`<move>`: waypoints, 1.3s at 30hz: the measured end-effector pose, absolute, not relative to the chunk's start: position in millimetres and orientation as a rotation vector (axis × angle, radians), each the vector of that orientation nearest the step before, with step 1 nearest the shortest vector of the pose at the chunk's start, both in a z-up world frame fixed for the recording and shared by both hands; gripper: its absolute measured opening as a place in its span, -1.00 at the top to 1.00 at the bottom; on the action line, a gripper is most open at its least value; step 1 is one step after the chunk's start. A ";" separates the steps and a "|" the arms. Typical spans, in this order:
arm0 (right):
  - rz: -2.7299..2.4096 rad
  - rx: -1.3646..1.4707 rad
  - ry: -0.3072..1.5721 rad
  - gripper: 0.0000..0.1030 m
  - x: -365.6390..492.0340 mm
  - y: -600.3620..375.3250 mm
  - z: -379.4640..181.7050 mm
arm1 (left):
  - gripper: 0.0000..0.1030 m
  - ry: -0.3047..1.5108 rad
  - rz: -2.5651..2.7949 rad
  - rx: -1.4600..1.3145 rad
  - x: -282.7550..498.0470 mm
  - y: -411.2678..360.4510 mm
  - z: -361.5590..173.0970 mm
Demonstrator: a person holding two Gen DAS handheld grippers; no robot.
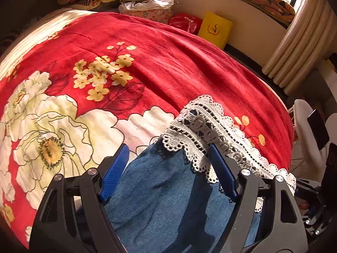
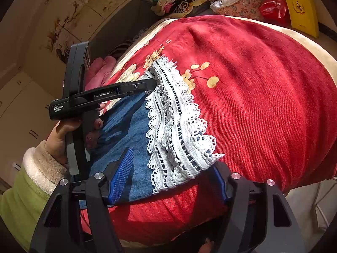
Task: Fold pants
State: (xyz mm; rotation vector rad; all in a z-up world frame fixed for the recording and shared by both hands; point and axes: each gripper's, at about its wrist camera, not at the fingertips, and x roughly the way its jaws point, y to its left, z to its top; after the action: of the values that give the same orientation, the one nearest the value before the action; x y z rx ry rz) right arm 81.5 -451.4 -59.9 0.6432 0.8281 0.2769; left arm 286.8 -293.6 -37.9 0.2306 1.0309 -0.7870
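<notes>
Left gripper (image 1: 168,170): jaws standing partly apart, straddling the lace hem (image 1: 212,130) of the blue denim pants (image 1: 151,206). Right blue pad is lying against the lace; left pad is showing a gap to the denim. No firm pinch visible, so reading it as released. In the right wrist view this gripper is reaching in from the left, its tip buried in lace; a hand (image 2: 61,135) with a fleece cuff is gripping the handle.

Right gripper (image 2: 172,179): jaws also partly apart, around the near corner of the hem. Left pad is resting on denim; right pad is hidden under lace, so grip cannot be told.

Pants are lying on the red floral blanket (image 1: 179,67) of the bed, hem pointing away from the cameras. Waist end is cut off below both views.
</notes>
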 end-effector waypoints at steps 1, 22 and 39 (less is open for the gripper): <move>0.277 0.648 0.829 -0.14 80.9 -452.0 -60.6 | -0.27 1.039 -0.803 0.210 288.1 -295.2 -39.2; 0.481 0.515 0.667 0.52 71.1 -393.3 15.9 | 0.75 0.877 -0.985 -0.060 276.3 -205.0 23.4; 0.680 0.100 0.835 0.50 68.2 -219.4 -14.0 | -0.12 0.876 -0.748 -0.512 234.9 -33.9 -17.1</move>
State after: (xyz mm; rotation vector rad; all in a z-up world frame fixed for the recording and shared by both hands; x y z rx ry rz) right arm 68.2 -219.4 -14.0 0.1002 0.8351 0.6796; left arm 234.9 -33.9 -17.1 -0.5123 0.8763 -0.7476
